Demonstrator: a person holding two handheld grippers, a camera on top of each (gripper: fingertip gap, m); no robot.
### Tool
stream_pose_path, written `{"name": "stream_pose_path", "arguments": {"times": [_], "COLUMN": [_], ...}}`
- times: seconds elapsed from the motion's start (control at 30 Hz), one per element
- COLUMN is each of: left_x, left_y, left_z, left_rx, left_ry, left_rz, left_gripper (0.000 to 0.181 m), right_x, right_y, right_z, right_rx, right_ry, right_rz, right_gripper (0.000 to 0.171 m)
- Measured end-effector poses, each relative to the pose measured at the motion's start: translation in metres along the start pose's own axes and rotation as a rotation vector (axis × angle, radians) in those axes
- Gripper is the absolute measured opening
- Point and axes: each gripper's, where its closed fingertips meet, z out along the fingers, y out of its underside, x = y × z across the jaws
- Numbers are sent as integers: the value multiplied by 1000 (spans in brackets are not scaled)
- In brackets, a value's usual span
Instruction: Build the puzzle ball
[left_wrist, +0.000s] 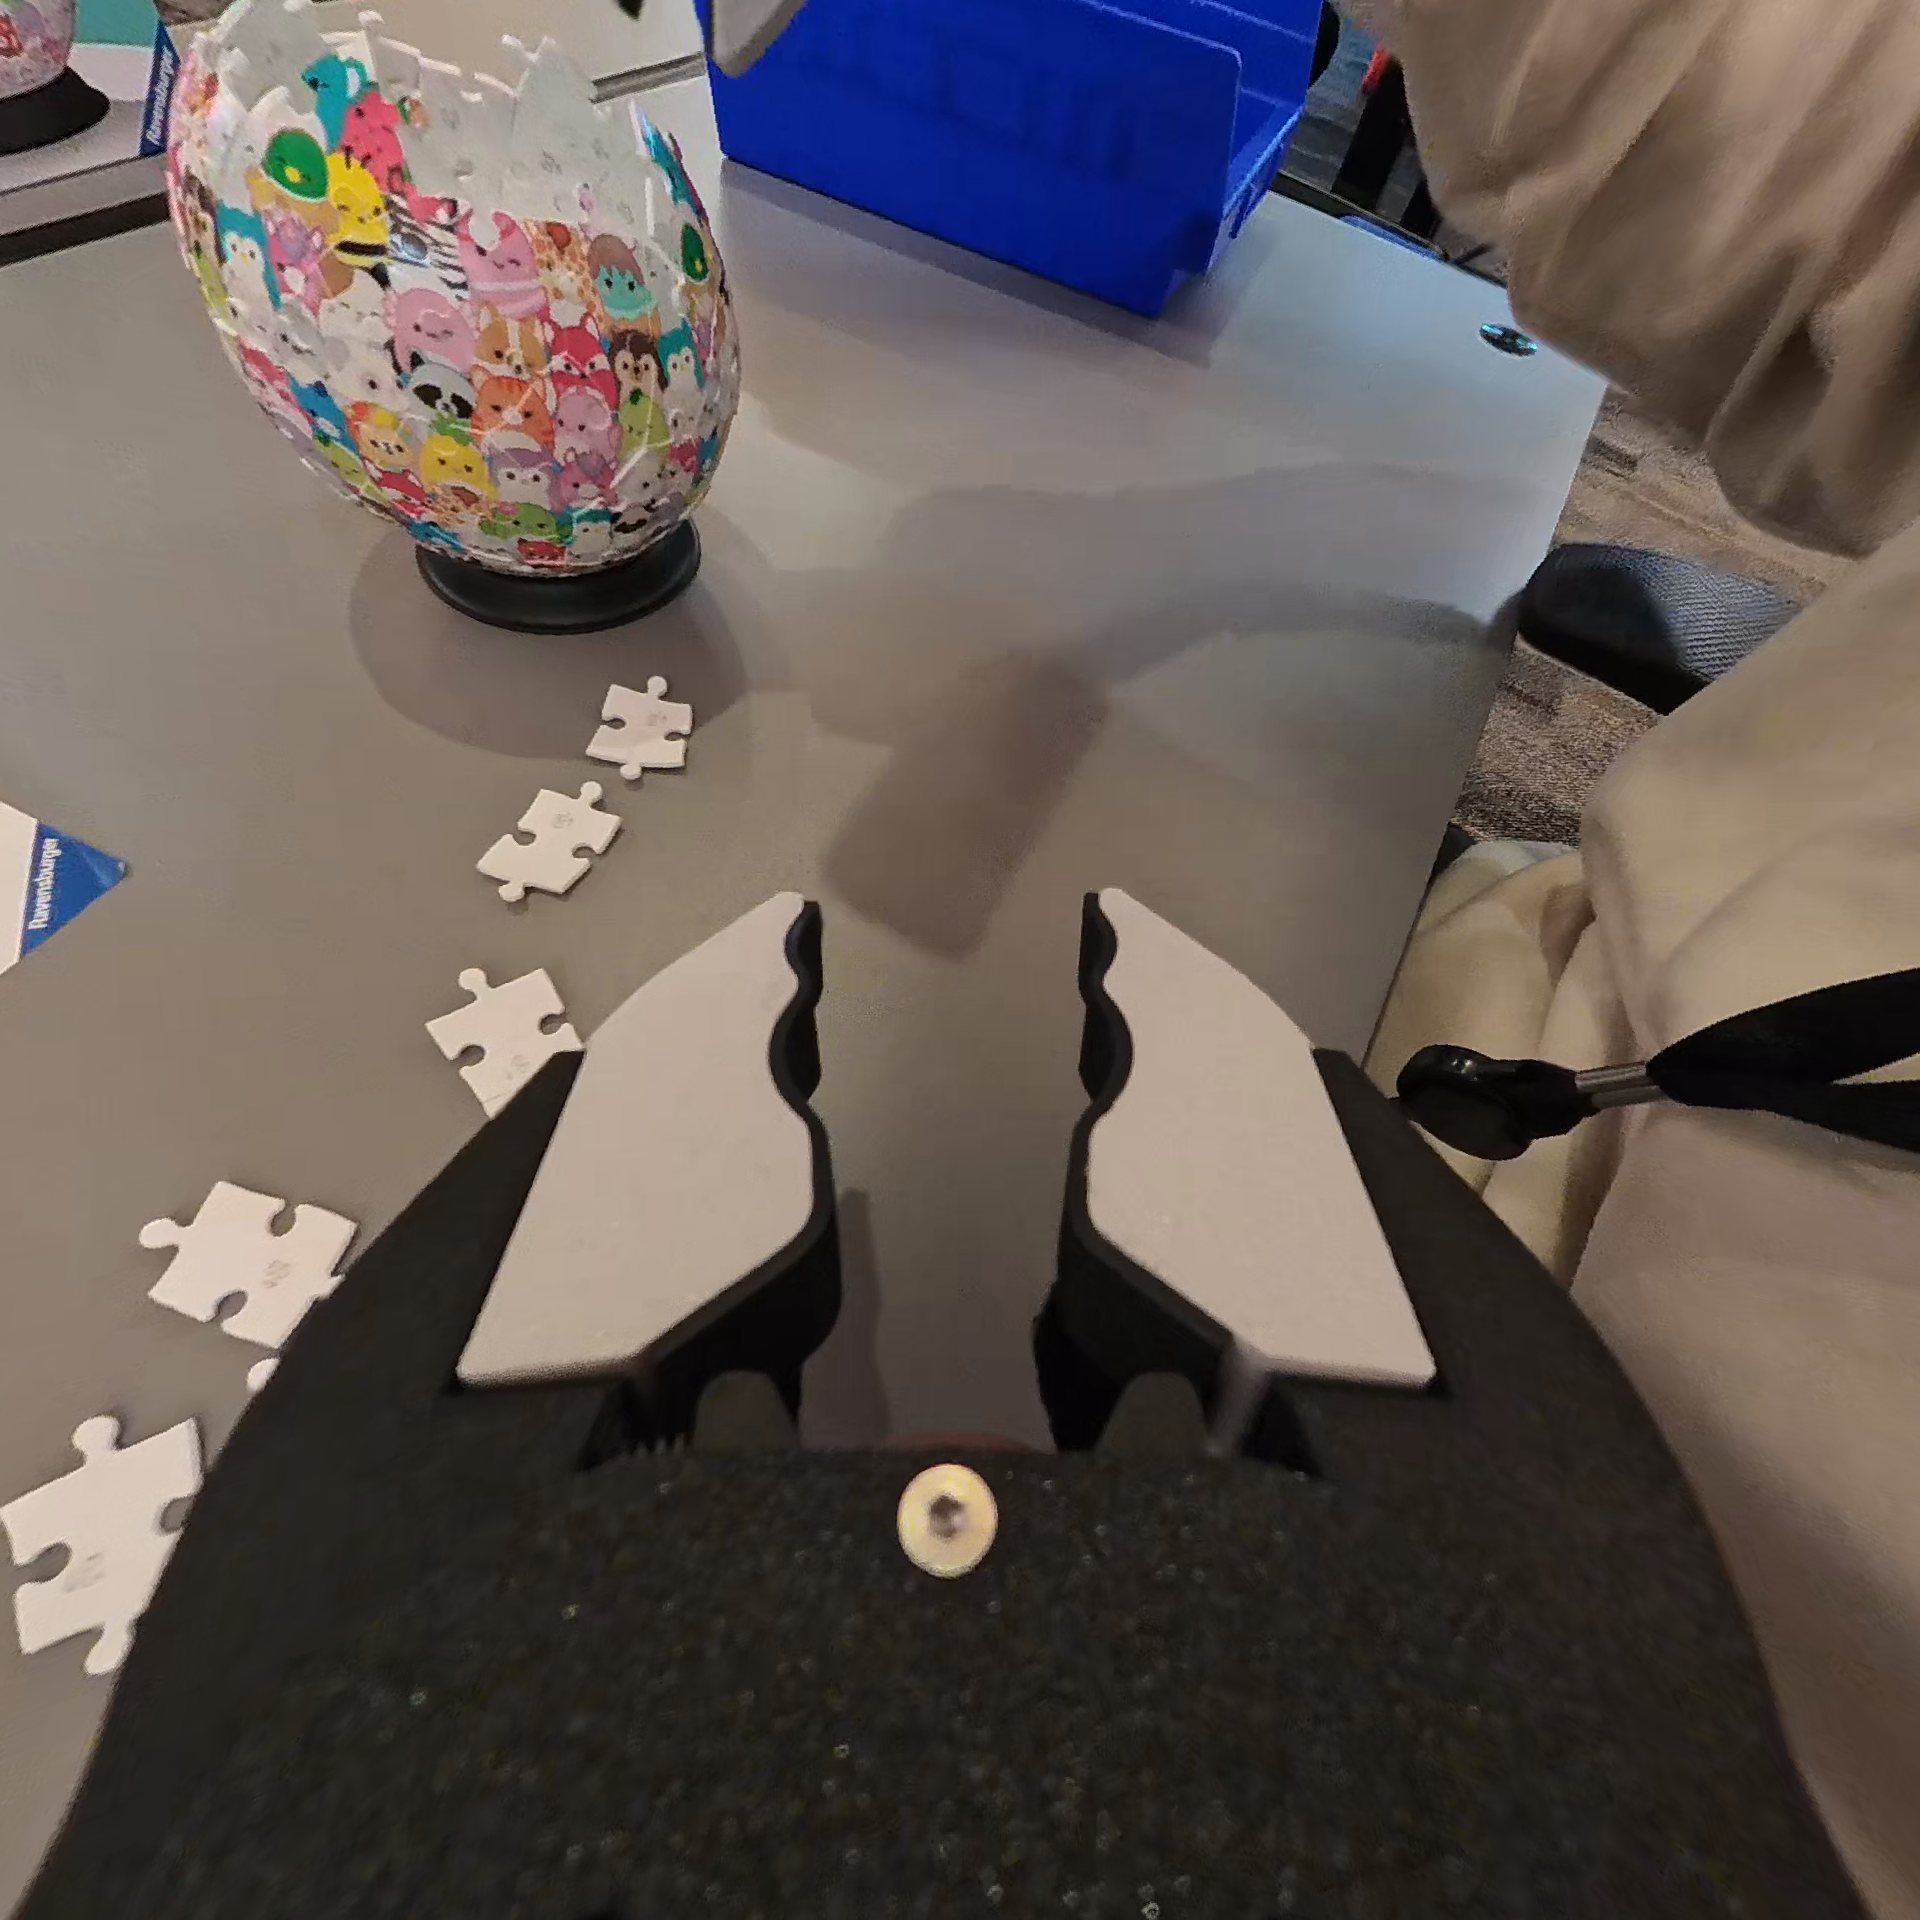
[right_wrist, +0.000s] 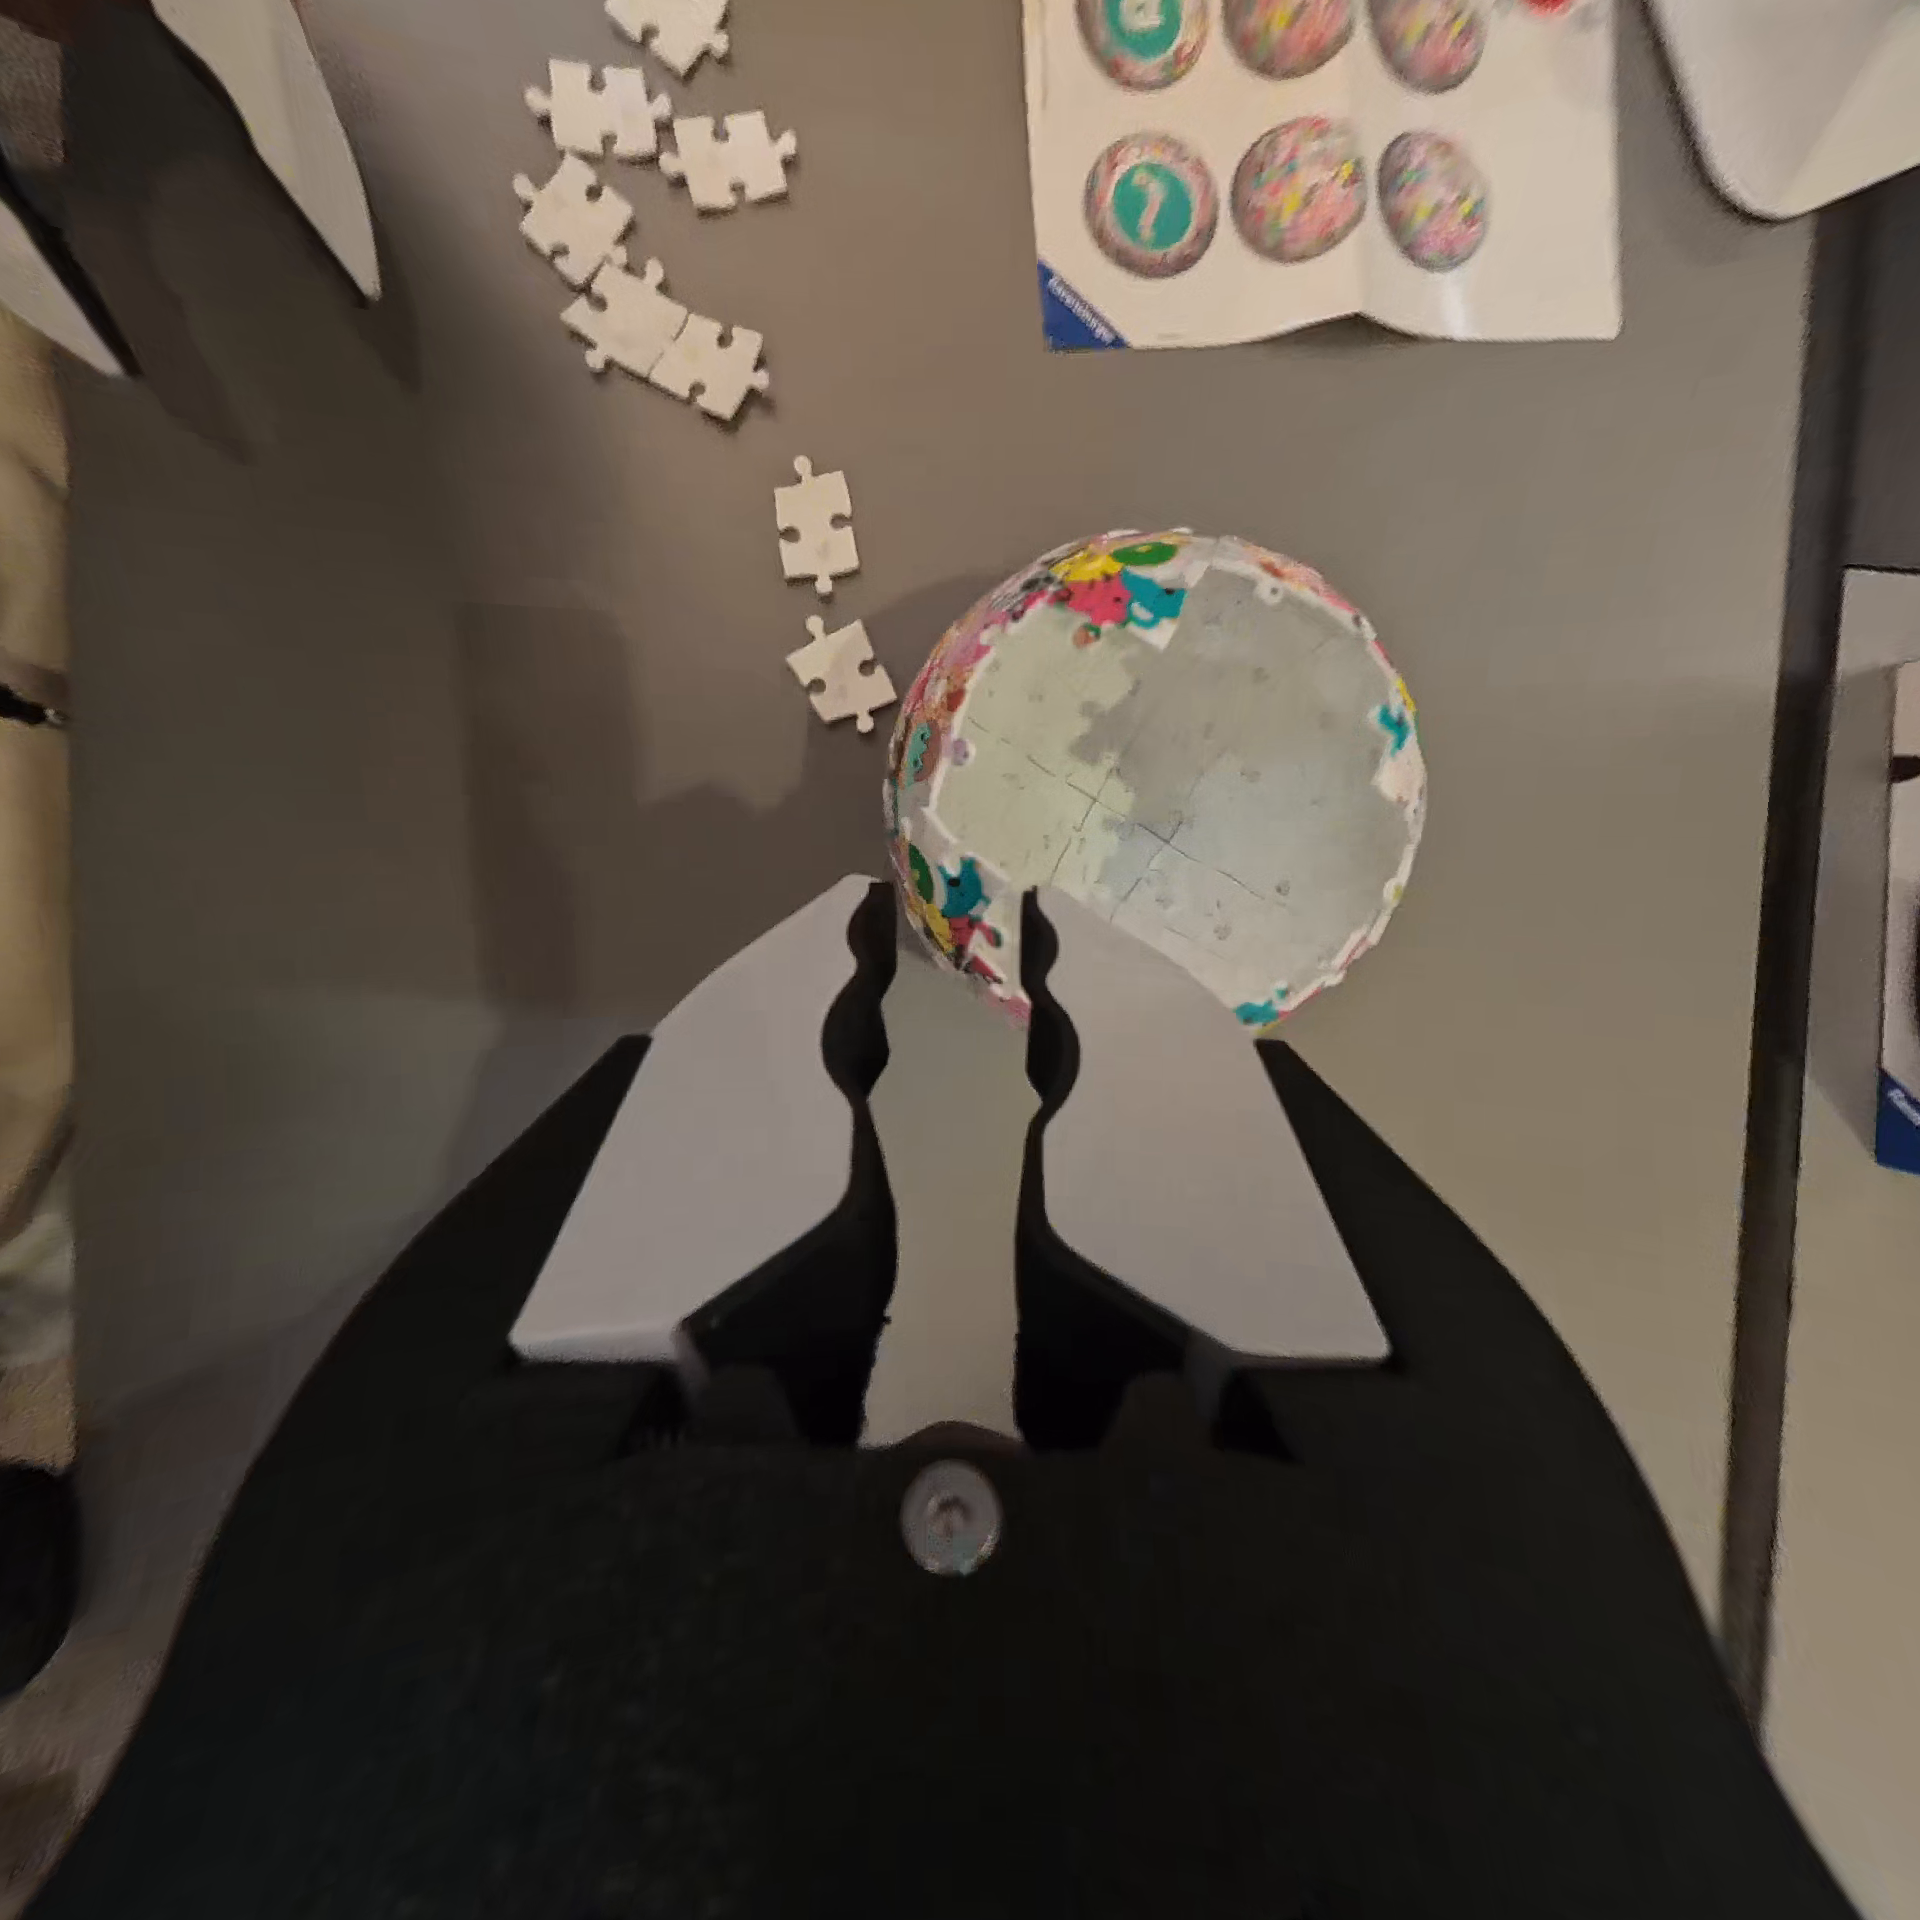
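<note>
The puzzle ball (left_wrist: 447, 343) is a half-built shell with colourful cartoon animals, open at the top with a jagged rim, standing on a black ring stand (left_wrist: 561, 587). The right wrist view looks down into its white inside (right_wrist: 1164, 769). White loose pieces lie face down in a row beside it (left_wrist: 639, 727) (left_wrist: 551, 842) (right_wrist: 821, 525) (right_wrist: 842, 670), and several more lie clustered farther off (right_wrist: 665, 332). My left gripper (left_wrist: 951, 914) is open and empty, low over the bare table to the right of the pieces. My right gripper (right_wrist: 958, 899) hovers above the ball's near rim, its jaws narrowly apart with nothing held.
A blue plastic bin (left_wrist: 997, 135) stands behind the ball. A printed leaflet (right_wrist: 1320, 281) lies beyond the ball, and its corner also shows in the left wrist view (left_wrist: 52, 883). The puzzle box (left_wrist: 83, 94) is at the far left. A person's beige sleeve (left_wrist: 1714, 260) and a black strap (left_wrist: 1662, 1070) are by the table's right edge (left_wrist: 1507, 727). There is about 20 cm between the tips of the two grippers.
</note>
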Motion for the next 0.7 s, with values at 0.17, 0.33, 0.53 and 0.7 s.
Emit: {"name": "stream_pose_path", "arguments": {"times": [0.17, 0.33, 0.53, 0.7], "left_x": [0, -16, -57, -77], "left_y": [2, -12, -112, -164], "left_z": [3, 9, 22, 74], "left_rx": [-8, 14, 37, -228], "left_ry": [-4, -21, -83, -54], "left_rz": [3, -39, 50, 189], "left_gripper": [47, 42, 24, 0], "right_x": [-10, -19, -29, -22], "right_y": [9, 16, 10, 4], "right_z": [1, 0, 12, 17], "right_rx": [301, 554, 638, 520], "right_ry": [171, 398, 636, 872], "right_rz": [133, 275, 343, 74], "right_gripper": [22, 18, 3, 0]}}
